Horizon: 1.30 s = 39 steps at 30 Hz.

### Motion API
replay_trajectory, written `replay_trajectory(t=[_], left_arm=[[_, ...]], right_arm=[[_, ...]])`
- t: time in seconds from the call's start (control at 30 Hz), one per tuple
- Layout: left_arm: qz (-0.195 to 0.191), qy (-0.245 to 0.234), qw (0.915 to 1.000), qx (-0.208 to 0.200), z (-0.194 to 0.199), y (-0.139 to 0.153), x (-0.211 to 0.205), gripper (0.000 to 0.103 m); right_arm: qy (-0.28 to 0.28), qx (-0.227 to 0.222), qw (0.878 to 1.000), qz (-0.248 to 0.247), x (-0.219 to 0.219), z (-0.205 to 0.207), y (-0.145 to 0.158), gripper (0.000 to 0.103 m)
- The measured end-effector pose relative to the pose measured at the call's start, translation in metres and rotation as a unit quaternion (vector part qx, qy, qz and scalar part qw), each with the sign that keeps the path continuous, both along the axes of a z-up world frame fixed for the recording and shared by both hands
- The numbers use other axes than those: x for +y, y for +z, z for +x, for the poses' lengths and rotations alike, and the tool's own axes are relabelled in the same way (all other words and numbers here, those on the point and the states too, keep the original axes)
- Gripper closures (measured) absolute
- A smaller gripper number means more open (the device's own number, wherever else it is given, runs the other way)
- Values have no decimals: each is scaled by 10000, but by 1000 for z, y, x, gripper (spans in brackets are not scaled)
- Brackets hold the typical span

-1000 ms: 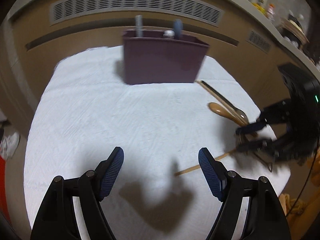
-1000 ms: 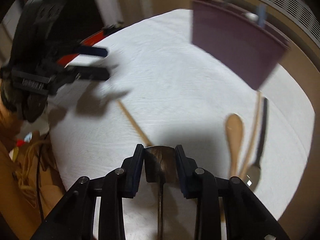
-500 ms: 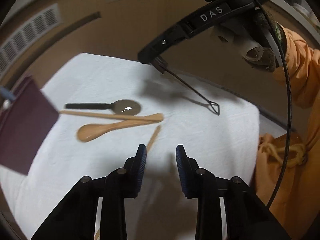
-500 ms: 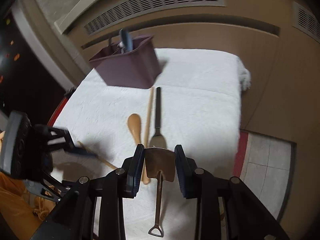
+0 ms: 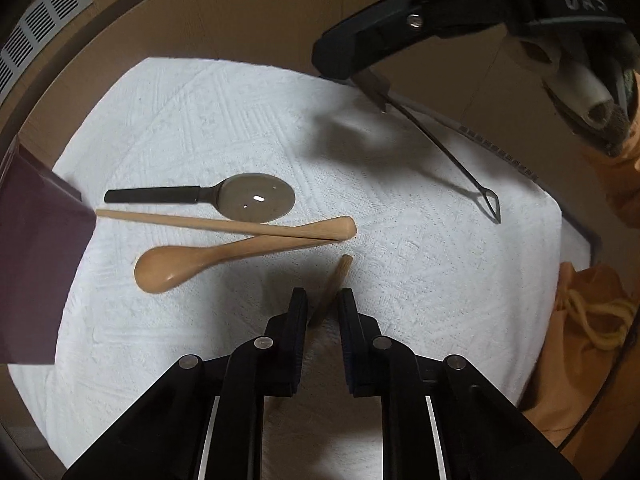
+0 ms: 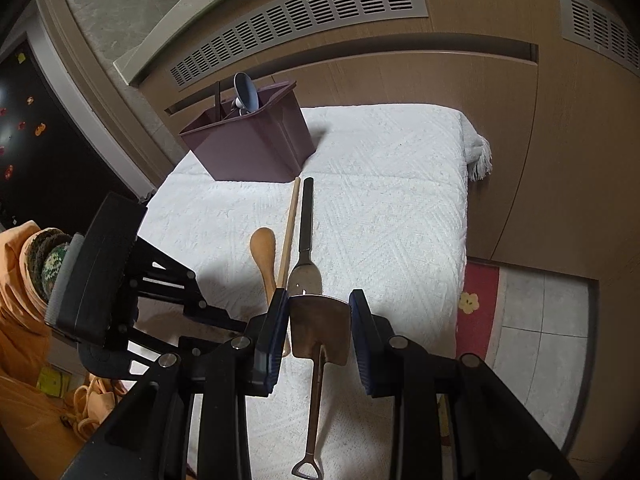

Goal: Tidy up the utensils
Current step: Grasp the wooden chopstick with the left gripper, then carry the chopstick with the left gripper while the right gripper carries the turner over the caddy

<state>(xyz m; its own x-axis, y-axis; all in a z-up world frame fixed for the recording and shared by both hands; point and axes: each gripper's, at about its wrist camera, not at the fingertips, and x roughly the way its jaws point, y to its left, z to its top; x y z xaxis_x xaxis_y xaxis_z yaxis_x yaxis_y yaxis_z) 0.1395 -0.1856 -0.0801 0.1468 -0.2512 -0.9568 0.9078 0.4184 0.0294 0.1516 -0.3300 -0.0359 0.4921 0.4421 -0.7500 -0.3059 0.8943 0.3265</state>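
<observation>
A white towel (image 5: 400, 280) carries a black-handled metal spoon (image 5: 256, 200), a wooden spoon (image 5: 172, 266) and a long wooden utensil (image 5: 224, 224), side by side. A thin wooden stick (image 5: 334, 284) lies between the fingers of my left gripper (image 5: 323, 306). The jaws are closing and a gap still shows beside the stick. My right gripper (image 6: 318, 308) is shut on the blade of a small shovel-shaped metal spoon (image 6: 320, 332), held above the towel with its handle hanging toward the camera. A purple holder (image 6: 256, 144) with several utensils in it stands at the towel's far end.
A wooden cabinet wall with vent grilles (image 6: 296, 28) runs behind the holder. The towel's right edge drops to a tiled floor with a red flowered mat (image 6: 476, 304). An orange sleeve (image 5: 592, 320) and a gloved hand (image 5: 600, 92) are at the right of the left wrist view.
My left gripper swung over to the wooden stick and its jaws narrowed around it. My right gripper turned toward the holder, keeping the shovel spoon in its grip.
</observation>
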Motion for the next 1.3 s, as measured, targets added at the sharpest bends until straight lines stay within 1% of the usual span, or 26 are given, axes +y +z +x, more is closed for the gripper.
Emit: replay_trajectory(t=[0.1,0.23,0.3,0.33,0.37,0.4,0.43,0.47,0.53,0.57,0.6,0.63,0.67,0.73,0.77,0.83,0.9,0.93,0.97,1.0,1.07,1.1,1.17,1.2,1.27,1.3], left_arm=[[64,184,9998,95,3,0,-4,86],[33,239,9995,-212,-5,0,-2,88],[-169,435,9983,-343,-14,2,3,93],[-369,659,9965,-358,-15,4,9,97],[-505,814,9948,-359,-15,5,13,98],[-781,1091,9900,-438,-15,9,21,98],[-934,1239,9865,-532,-17,12,26,98],[-1178,1425,9807,-632,-18,17,34,98],[-1807,1941,9613,-749,-20,32,56,98],[-1992,2101,9543,-743,-19,36,63,98],[-2253,2349,9427,-732,-18,42,75,98],[-2411,2526,9341,-744,-16,46,85,98],[-2543,2695,9254,-798,-16,53,95,98],[-2696,2809,9162,-949,-21,66,108,98],[-2748,2858,9114,-1106,-23,75,114,98],[-2921,2914,8997,-1428,-22,99,130,98],[-3116,2995,8834,-1811,-16,132,149,98],[-3194,3009,8779,-1917,-4,146,157,98],[-3338,3053,8658,-2140,1,168,166,98],[-3454,3052,8568,-2312,3,186,174,98],[-3606,3070,8405,-2633,16,209,185,98],[-3679,3089,8306,-2816,22,225,191,98],[-3764,3144,8205,-2939,32,238,199,98],[-3793,3186,8161,-2977,38,243,203,98],[-3792,3202,8161,-2962,48,243,207,98],[-3746,3209,8183,-2951,52,238,209,98]], right_arm=[[-2,-13,10000,28,0,0,0,74],[-27,-35,10000,36,2,-2,2,74],[-51,-71,10000,48,3,-3,6,74],[-56,-104,9999,57,4,-4,9,74],[-58,-126,9999,56,4,-5,11,74],[-72,-167,9998,54,6,-7,15,74],[-86,-209,9997,51,8,-8,19,74],[-93,-237,9997,48,9,-9,21,74],[-104,-335,9994,29,14,-14,30,75],[-86,-362,9993,18,16,-15,32,75],[-69,-400,9992,-13,20,-16,36,75],[-57,-428,9991,-41,24,-17,39,75],[-30,-470,9989,-83,29,-17,43,75],[1,-550,9984,-132,39,-18,51,76],[28,-609,9980,-152,45,-19,57,76],[52,-769,9968,-190,53,-20,69,76],[59,-1013,9947,-190,63,-20,88,78],[44,-1118,9935,-196,67,-18,97,79],[25,-1286,9915,-210,71,-16,111,89],[27,-1407,9898,-218,75,-13,121,99],[64,-1663,9858,-219,85,-5,146,98],[68,-1829,9827,-284,92,0,159,98],[108,-2051,9779,-391,103,10,177,99],[152,-2052,9778,-386,108,16,183,99],[243,-1930,9801,-402,115,28,185,99],[284,-1861,9810,-477,119,32,182,99]])
